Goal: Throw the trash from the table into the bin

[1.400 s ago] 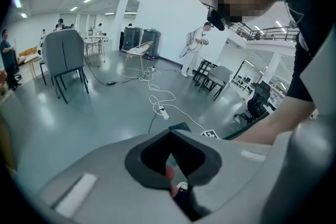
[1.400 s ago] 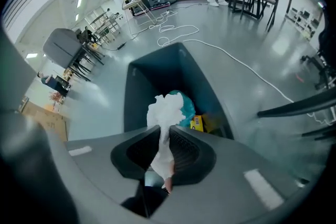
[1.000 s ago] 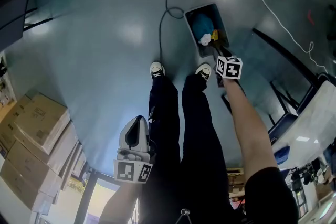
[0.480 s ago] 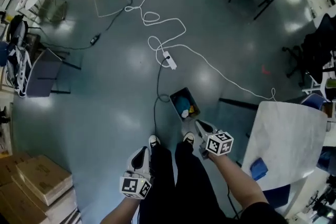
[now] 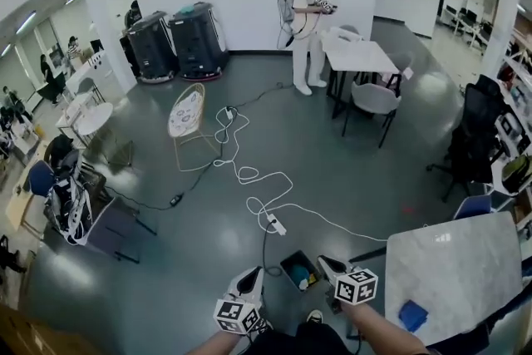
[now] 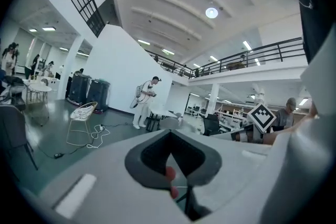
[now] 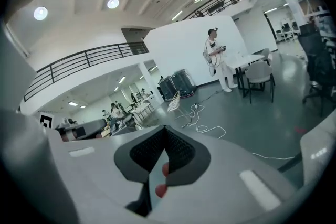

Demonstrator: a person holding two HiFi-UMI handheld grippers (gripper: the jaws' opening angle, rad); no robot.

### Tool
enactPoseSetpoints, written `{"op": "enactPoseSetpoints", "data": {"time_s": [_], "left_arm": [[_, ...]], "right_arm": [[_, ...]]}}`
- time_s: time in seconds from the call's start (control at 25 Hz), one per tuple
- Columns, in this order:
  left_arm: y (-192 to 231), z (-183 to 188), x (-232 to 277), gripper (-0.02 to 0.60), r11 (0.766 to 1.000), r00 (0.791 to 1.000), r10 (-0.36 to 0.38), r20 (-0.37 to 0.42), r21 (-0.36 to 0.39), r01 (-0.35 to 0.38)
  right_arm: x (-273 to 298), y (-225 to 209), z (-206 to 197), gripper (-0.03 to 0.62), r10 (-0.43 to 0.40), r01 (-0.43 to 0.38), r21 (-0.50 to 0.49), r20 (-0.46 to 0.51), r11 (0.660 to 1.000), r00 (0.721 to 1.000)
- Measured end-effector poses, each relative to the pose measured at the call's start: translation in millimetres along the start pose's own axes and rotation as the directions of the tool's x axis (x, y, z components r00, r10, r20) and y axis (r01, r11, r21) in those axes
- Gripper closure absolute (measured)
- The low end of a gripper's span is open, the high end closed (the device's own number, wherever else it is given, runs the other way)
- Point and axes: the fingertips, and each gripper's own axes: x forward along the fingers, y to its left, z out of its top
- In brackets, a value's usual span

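In the head view a small dark bin (image 5: 298, 269) stands on the grey floor with blue and yellow trash inside it. To its right is the white table (image 5: 453, 262), and a blue thing (image 5: 412, 316) lies on its near part. My left gripper (image 5: 251, 276) is low at the bottom edge, left of the bin. My right gripper (image 5: 325, 264) hangs just right of the bin. In the left gripper view the left gripper (image 6: 171, 165) has its jaws together with nothing between them. The right gripper (image 7: 161, 160) looks the same in its own view.
White cables and a power strip (image 5: 272, 224) trail over the floor beyond the bin. A wire chair (image 5: 188, 114) and two black machines (image 5: 179, 37) stand farther back. A person (image 5: 307, 21) stands by a white table with grey chairs (image 5: 359, 62). A dark chair (image 5: 478, 129) is on the right.
The head view has swung up from straight down over the bin and my legs to a wide look across the room. Both grippers now sit at the bottom edge.
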Motion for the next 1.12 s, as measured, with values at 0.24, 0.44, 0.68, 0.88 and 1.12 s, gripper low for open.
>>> {"op": "enactPoseSetpoints", "data": {"time_s": [0.24, 0.44, 0.68, 0.88, 1.12], "left_arm": [[-30, 33, 14, 0.581, 0.997, 0.996, -0.078, 0.041, 0.014, 0.078], [-66, 45, 19, 0.581, 0.989, 0.988, -0.147, 0.046, 0.037, 0.146], [-75, 49, 27, 0.581, 0.982, 0.983, -0.179, 0.039, 0.063, 0.177], [-65, 53, 25, 0.581, 0.982, 0.982, -0.181, 0.050, 0.068, 0.177], [-63, 57, 22, 0.581, 0.983, 0.982, -0.176, 0.068, 0.067, 0.171]], "right_arm": [[-44, 39, 52, 0.565, 0.009, -0.006, -0.041, 0.069, 0.999, 0.998], [-62, 57, 68, 0.565, 0.019, -0.011, -0.080, 0.093, 0.997, 0.996], [-49, 67, 74, 0.565, 0.011, 0.001, -0.118, 0.104, 0.993, 0.995], [-37, 76, 72, 0.566, 0.011, 0.003, -0.154, 0.096, 0.988, 0.995], [-30, 83, 69, 0.566, 0.022, -0.009, -0.165, 0.078, 0.986, 0.997]]}}
